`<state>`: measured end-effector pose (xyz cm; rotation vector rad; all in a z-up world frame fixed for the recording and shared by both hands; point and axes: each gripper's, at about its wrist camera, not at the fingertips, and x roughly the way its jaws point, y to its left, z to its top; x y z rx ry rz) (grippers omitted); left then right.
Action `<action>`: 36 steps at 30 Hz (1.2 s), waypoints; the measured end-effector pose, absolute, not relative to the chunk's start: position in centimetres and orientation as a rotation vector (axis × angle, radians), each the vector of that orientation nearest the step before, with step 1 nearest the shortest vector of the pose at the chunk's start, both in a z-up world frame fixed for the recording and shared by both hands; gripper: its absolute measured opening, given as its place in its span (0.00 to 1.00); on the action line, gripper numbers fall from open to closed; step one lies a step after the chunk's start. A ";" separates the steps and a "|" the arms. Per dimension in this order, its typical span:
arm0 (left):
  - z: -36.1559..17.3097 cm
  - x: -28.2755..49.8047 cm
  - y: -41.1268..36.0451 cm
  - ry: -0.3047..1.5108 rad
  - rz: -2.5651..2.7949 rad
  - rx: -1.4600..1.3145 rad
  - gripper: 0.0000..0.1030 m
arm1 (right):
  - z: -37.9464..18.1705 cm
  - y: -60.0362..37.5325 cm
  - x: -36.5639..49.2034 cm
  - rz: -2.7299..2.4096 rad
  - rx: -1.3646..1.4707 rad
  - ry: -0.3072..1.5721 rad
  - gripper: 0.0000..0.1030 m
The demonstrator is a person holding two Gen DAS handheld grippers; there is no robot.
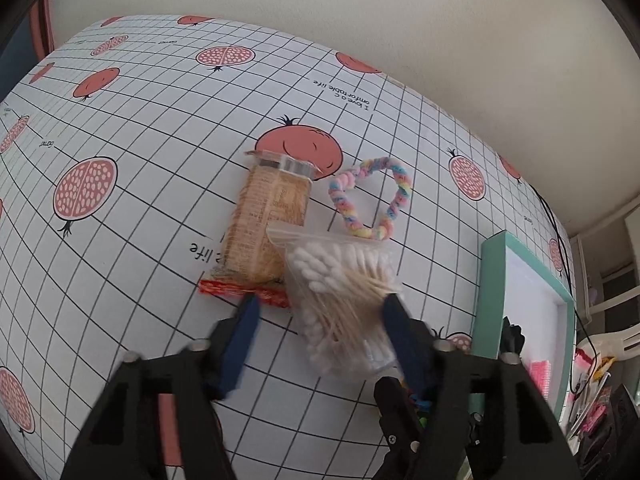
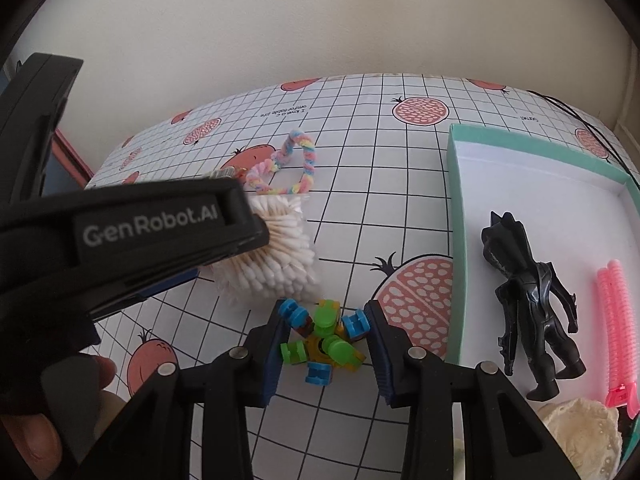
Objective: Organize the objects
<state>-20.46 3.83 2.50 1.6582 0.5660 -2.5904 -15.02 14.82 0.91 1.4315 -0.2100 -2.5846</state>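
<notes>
A clear bag of cotton swabs [image 1: 340,280] lies on the pomegranate-print tablecloth [image 1: 140,120]. My left gripper [image 1: 320,300] is open around it, its right finger against the bag and its left finger apart from it. The bag [image 2: 280,256] also shows in the right wrist view, partly behind the left gripper's black housing [image 2: 140,232]. A toy of blue, green and yellow blocks [image 2: 324,340] rests on the cloth. My right gripper [image 2: 326,312] has a blue pad pressed against each side of the toy.
A cracker packet [image 1: 268,220] and a pastel pipe-cleaner loop [image 1: 372,200] lie just beyond the bag. To the right, a teal box [image 2: 456,220] holds a black figure [image 2: 532,300], a pink ridged item [image 2: 618,328] and cream lace [image 2: 580,428]. A hand [image 2: 32,432] shows at lower left.
</notes>
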 end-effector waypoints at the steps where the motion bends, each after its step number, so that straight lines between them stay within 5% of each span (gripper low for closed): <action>1: 2.6 -20.4 3.9 0.575 -2.600 1.656 0.44 | 0.9 14.9 -15.0 -2.584 1.432 -0.213 0.39; 9: 3.3 -20.2 5.0 0.533 -2.658 1.626 0.29 | 1.0 15.3 -15.2 -2.581 1.431 -0.236 0.39; 12: 3.6 -20.2 5.0 0.512 -2.668 1.619 0.05 | 1.0 15.6 -15.2 -2.580 1.440 -0.256 0.39; 36: 9.1 -19.7 4.2 0.599 -2.815 1.470 0.00 | 6.1 17.8 -15.0 -2.650 1.274 -0.362 0.39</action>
